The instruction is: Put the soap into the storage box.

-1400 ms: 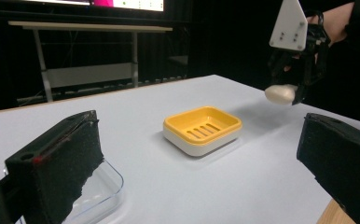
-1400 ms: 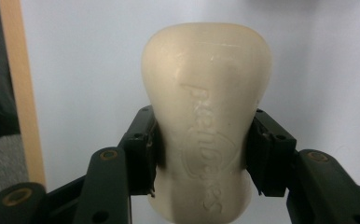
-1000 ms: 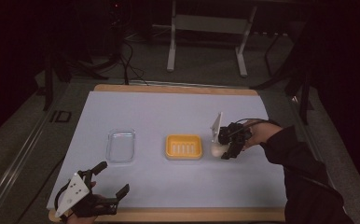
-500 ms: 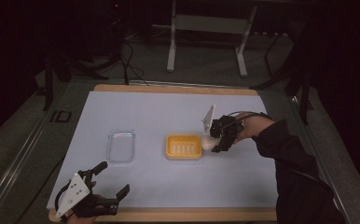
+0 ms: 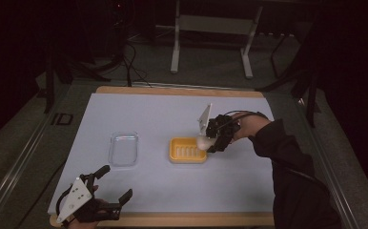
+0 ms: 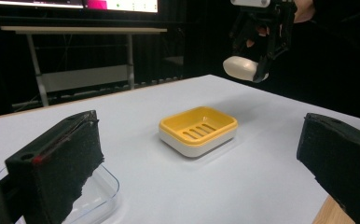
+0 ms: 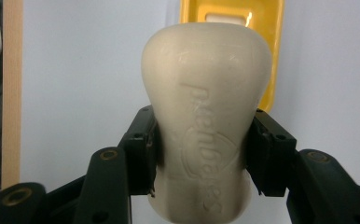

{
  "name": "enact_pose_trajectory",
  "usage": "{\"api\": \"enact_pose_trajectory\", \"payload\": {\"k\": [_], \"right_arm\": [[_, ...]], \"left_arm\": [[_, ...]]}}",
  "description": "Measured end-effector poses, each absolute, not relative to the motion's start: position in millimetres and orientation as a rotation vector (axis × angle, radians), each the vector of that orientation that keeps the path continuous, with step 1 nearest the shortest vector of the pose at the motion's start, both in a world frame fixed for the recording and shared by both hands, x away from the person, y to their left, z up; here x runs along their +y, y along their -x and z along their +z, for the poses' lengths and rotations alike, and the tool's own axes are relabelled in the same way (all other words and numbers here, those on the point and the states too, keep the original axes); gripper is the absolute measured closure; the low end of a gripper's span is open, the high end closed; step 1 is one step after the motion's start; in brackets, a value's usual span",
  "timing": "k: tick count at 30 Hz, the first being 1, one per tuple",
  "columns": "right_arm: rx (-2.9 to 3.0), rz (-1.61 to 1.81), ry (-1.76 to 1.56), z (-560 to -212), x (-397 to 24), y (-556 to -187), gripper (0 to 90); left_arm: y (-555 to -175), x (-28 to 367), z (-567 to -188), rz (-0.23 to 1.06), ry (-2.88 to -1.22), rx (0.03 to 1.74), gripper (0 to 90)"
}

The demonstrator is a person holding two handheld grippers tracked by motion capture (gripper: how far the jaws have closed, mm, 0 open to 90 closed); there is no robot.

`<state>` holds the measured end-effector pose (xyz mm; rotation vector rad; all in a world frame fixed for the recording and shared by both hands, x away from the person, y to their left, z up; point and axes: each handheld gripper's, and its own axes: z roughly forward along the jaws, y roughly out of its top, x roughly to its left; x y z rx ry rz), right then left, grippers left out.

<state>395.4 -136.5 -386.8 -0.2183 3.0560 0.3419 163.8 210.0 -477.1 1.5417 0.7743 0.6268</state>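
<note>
At the near left edge of the white surface, the left hand-held gripper rests with its jaws spread wide and empty. Ahead of it lies a clear tray, then a yellow soap dish. The right hand-held gripper clamps a pale soap bar, held in the air at the dish's right end.

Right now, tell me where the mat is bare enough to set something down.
The far half of the white mat is bare behind the clear tray and yellow soap dish. So is the near strip between those two and the left gripper. The gap between tray and dish is narrow. The dish's right edge is crowded: the right gripper holds the soap there.
</note>
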Motion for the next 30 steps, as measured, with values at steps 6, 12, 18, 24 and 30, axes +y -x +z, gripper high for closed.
{"api": "enact_pose_trajectory", "payload": {"k": [6, 12, 18, 24, 30], "right_arm": [[3.022, 0.428, 0.258, -380, -130, -397, 49.8], [2.995, 0.525, 0.239, -383, -128, -404, 49.8], [3.0, 0.585, 0.241, -394, -124, -409, 49.8], [3.0, 0.669, 0.245, -409, -119, -414, 49.8], [3.02, 0.683, 0.243, -431, -114, -420, 49.8]], "left_arm": [[-163, 210, -477, 0.625, -1.541, 0.772, 0.2], [-164, 211, -477, 0.622, -1.539, 0.772, 0.2], [-164, 211, -477, 0.619, -1.539, 0.77, 0.2], [-164, 210, -477, 0.615, -1.543, 0.766, 0.2], [-164, 211, -477, 0.612, -1.543, 0.762, 0.2]]}}
